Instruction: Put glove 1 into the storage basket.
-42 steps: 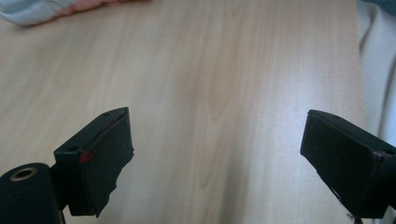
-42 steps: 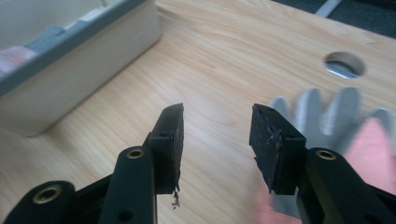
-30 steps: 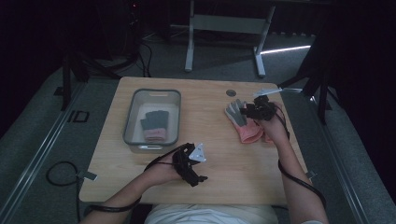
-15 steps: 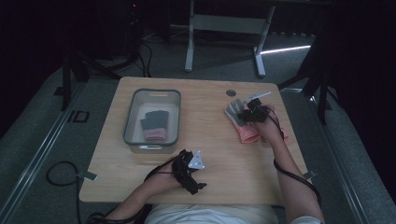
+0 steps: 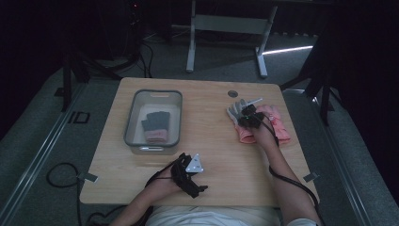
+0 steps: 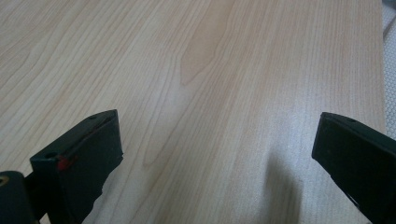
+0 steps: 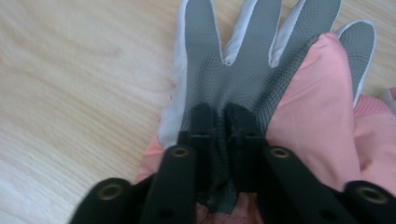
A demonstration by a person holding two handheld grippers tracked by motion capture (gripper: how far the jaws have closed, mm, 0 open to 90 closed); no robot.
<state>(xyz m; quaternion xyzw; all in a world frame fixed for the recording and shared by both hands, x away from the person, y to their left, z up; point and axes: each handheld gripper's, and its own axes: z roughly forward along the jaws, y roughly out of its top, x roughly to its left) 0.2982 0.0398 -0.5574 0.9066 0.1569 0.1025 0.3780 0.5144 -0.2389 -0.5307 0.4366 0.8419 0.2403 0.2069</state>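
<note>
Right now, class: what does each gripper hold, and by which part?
The right gripper pinches the glove at its grey palm fabric. The left gripper holds nothing, jaws open.

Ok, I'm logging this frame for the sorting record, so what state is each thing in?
Right gripper: shut on the glove's grey palm.
Left gripper: open, over bare table.
Glove: lying on the table, grey palm up, pink part folded over its side.
Bin: open-topped, holding a dark glove.
</note>
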